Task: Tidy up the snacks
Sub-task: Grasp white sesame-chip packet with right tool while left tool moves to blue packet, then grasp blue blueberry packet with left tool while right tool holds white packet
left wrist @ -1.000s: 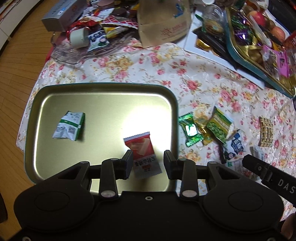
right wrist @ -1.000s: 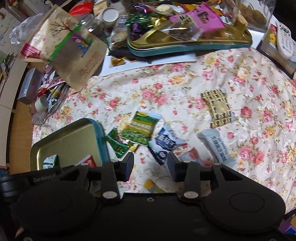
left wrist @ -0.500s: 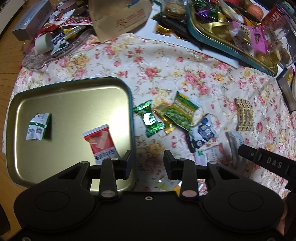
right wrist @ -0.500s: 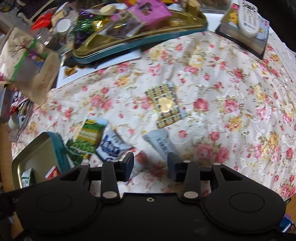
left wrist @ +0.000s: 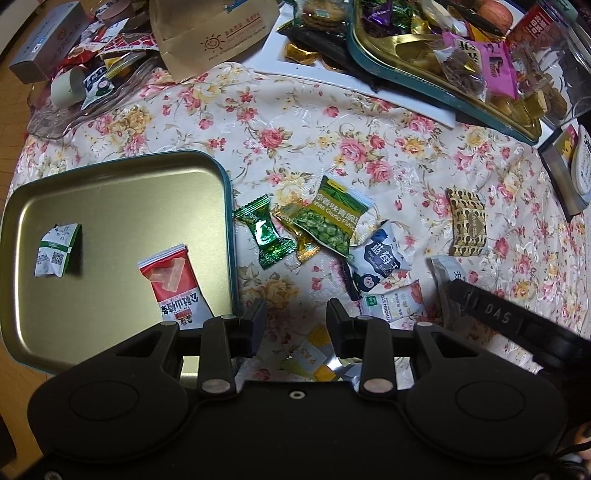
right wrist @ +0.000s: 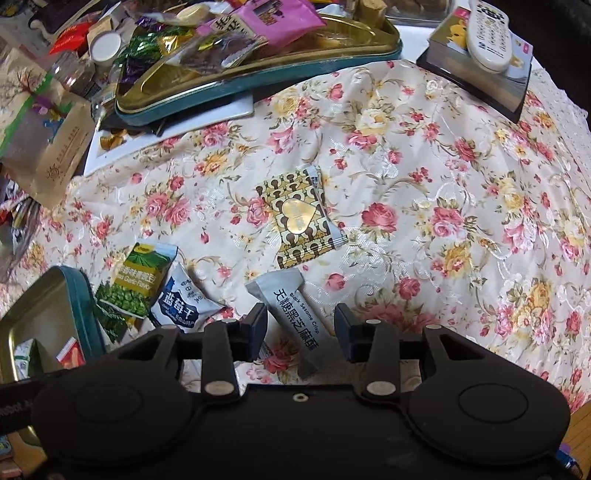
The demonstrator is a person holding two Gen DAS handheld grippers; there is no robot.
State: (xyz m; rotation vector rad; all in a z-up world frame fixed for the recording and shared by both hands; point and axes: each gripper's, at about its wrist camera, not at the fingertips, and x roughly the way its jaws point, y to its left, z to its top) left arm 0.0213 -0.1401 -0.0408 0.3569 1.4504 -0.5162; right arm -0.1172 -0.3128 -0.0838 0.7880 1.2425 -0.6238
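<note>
A gold tin tray with a teal rim [left wrist: 110,199] lies at the left and holds a red packet [left wrist: 171,286] and a green-and-white packet [left wrist: 55,251]. Loose snacks lie on the floral cloth to its right: a green candy [left wrist: 266,234], a green pea pack [left wrist: 332,218], a blue-and-white pack [left wrist: 378,262], a gold patterned pack [left wrist: 467,223]. My left gripper [left wrist: 297,319] is open and empty, just right of the tray's edge. My right gripper [right wrist: 301,323] is open, its fingers either side of a grey sesame crisp bar [right wrist: 295,312]; the gold pack [right wrist: 299,219] lies beyond.
A second teal tin tray [right wrist: 258,70] heaped with snacks sits at the back on a white board. A brown paper bag [left wrist: 214,33], a glass dish of wrappers [left wrist: 85,96], and a book with a remote [right wrist: 487,51] ring the cloth.
My left gripper moved right, off the tray and over the cloth. My right gripper swung right and forward; the grey sesame bar now lies between its fingers.
</note>
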